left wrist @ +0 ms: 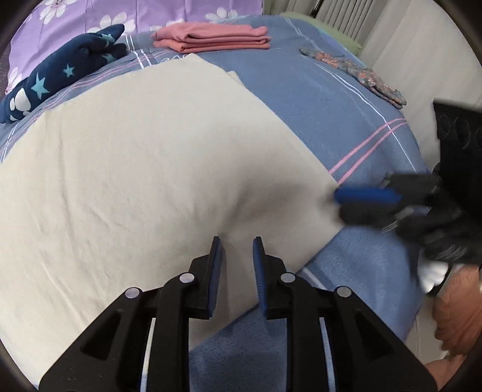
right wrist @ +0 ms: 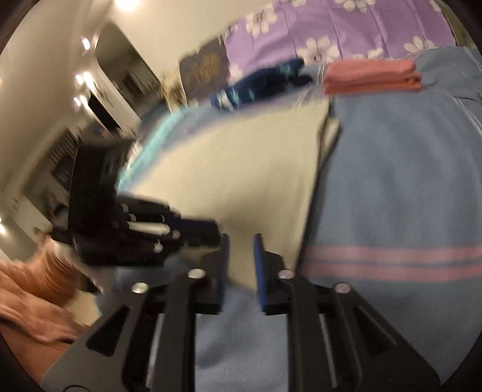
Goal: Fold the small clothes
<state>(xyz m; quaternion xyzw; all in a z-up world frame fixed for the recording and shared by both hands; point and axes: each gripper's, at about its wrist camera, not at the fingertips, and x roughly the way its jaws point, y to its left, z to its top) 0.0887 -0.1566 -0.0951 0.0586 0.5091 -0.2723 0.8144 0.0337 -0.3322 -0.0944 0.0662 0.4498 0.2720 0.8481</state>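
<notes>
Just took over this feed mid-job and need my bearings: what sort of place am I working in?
Most likely a bedroom, with the work done on a bed. A blue striped blanket covers the surface, a purple floral pillow lies at its far end, and folded pink clothes sit beside the cream cloth.

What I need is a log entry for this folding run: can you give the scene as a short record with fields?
surface: blue striped blanket
cloth in work: cream cloth, spread flat
left tongs: jaws apart above the cream cloth's near edge, pinching nothing
right tongs: jaws apart at the cream cloth's near right corner
folded: pink stack, far side
unfolded: navy star garment, far left; floral piece, far right
</notes>
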